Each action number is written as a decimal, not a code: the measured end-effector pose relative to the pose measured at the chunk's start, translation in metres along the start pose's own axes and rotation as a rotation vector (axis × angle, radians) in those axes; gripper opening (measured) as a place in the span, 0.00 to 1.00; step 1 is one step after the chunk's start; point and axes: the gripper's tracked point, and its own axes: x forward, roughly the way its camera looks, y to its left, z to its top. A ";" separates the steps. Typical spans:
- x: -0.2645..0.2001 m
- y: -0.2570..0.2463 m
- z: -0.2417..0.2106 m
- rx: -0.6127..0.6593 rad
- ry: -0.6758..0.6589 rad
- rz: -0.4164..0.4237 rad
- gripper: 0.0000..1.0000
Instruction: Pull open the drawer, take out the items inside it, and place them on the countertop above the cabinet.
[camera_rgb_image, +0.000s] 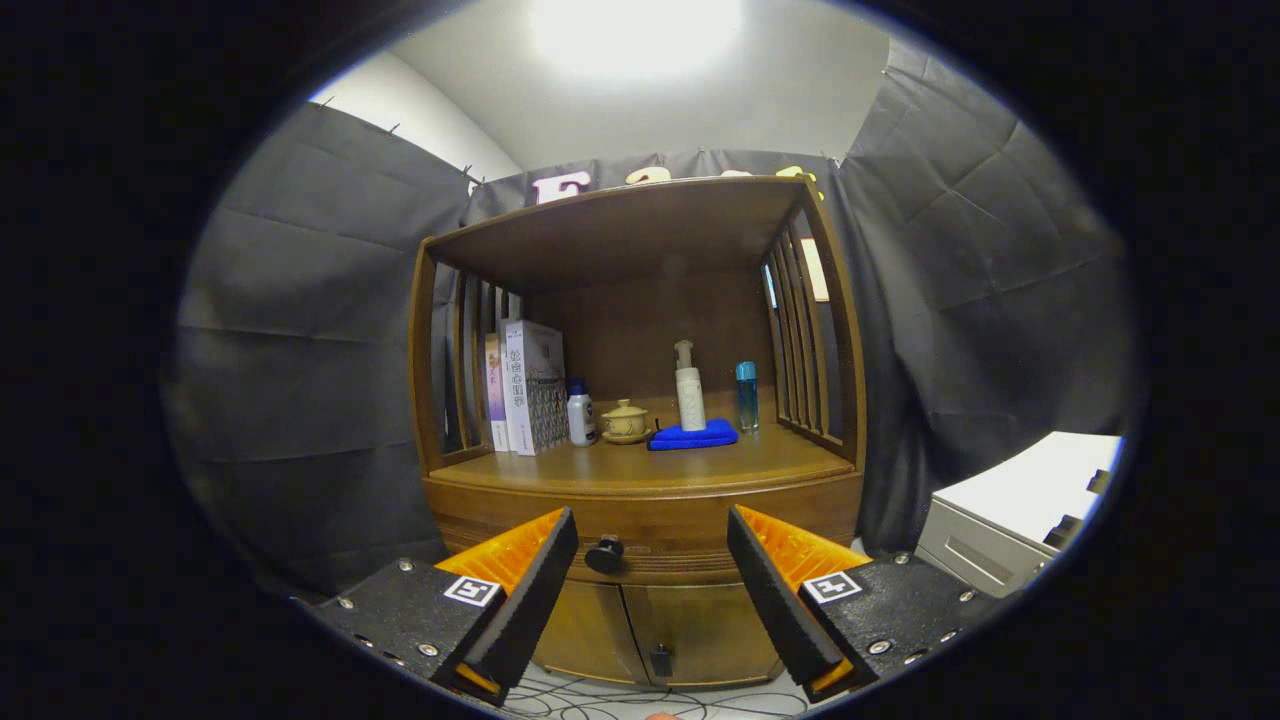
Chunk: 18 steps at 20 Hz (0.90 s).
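Observation:
A brown wooden cabinet (640, 500) stands ahead against the black cloth wall. Its drawer (660, 530) is closed, with a dark round knob (604, 553) on its front. The knob sits beyond my fingers, closer to the left one. My gripper (652, 545) is open, with nothing between its fingers. The countertop (650, 465) above the drawer carries books (525, 385), a small white bottle (581, 413), a lidded ceramic cup (625, 420), a pump bottle (689, 388), a folded blue cloth (693, 435) and a slim blue bottle (747, 396). The drawer's inside is hidden.
Below the drawer are two cabinet doors (655, 630) with a small latch. A grey-white box-like unit (1020, 520) stands to the right of the cabinet. Thin cables (620, 700) lie on the floor in front. Slatted side rails flank the countertop.

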 end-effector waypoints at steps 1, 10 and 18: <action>0.007 0.003 -0.002 0.004 0.009 0.001 0.94; 0.068 0.022 -0.053 0.019 0.115 0.030 0.94; 0.118 0.044 -0.100 0.000 0.195 0.044 0.90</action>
